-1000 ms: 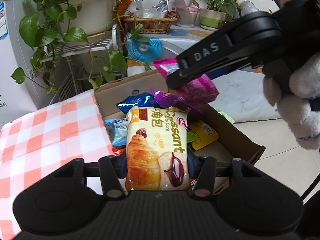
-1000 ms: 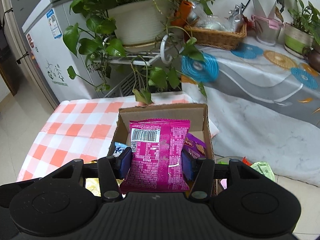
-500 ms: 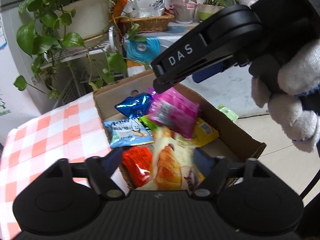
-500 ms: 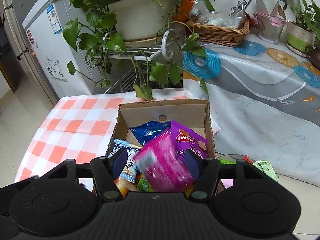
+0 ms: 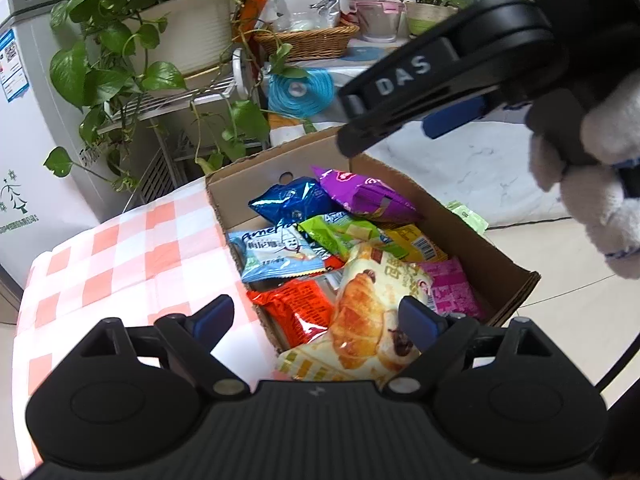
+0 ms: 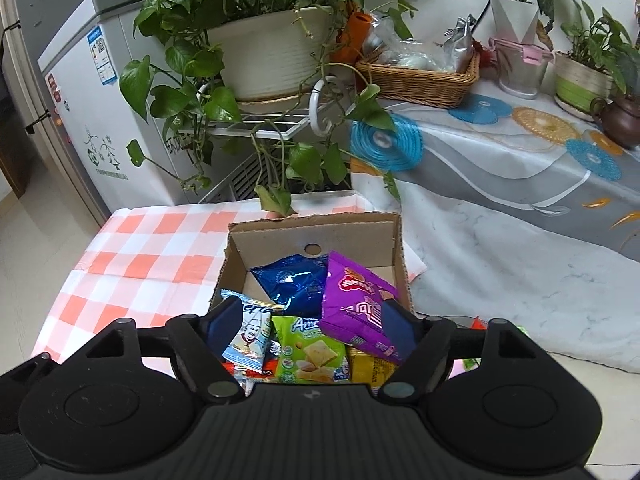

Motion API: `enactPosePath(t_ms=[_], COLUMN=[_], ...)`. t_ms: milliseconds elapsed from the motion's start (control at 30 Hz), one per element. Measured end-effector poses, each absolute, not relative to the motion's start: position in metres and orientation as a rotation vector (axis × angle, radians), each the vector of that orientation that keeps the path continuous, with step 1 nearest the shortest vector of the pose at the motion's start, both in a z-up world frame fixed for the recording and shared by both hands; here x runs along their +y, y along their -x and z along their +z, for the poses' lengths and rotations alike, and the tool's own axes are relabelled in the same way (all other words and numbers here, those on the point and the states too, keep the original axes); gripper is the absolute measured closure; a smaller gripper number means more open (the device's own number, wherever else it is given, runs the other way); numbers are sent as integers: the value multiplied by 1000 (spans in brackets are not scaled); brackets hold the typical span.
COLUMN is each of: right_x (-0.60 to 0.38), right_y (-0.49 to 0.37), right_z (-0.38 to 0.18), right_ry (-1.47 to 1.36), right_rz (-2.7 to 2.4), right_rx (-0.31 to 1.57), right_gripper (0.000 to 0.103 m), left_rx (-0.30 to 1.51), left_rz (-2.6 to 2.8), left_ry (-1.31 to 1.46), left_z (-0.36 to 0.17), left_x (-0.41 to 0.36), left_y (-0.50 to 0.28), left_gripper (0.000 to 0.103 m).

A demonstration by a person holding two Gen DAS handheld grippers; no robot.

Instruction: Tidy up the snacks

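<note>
The snacks lie heaped in the box [image 5: 404, 184] on the checked cloth [image 5: 132, 248], the croissant pack [image 5: 372, 312] on top at the near end. Both the left gripper [image 5: 316, 320] and the right gripper [image 6: 310, 324] are spread and empty. The packs are judged light, soft, slick and crushable; they are best pinched across a flat middle or sealed edge.

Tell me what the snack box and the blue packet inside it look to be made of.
The box looks like plain brown corrugated cardboard: matte walls, ragged fluted edges, a punched hole. The blue packet looks like glossy metallised plastic film, crinkled, with bright glints; foil or foil-look cannot be settled.
</note>
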State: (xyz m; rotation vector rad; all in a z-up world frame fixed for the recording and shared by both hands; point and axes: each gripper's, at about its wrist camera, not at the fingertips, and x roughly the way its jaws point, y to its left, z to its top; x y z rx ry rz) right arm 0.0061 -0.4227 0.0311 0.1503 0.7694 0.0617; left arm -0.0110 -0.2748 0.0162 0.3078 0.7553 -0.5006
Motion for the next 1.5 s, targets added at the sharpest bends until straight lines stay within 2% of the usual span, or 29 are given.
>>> enactPosePath(t_ms=[133, 1067, 1500], right_x=[-424, -413, -404], right_y=[1, 31, 27], right_z=[32, 15, 3], right_ry=[-143, -4, 66], right_rz=[45, -50, -28], right_rx=[766, 855, 930], right_gripper=[16, 10, 8], left_rx=[761, 807, 840], left_rz=[-486, -356, -261], left_ry=[-299, -211, -211], left_z=[16, 20, 18], left_x=[-269, -226, -232], left_y=[12, -5, -13], left_gripper=[11, 6, 6])
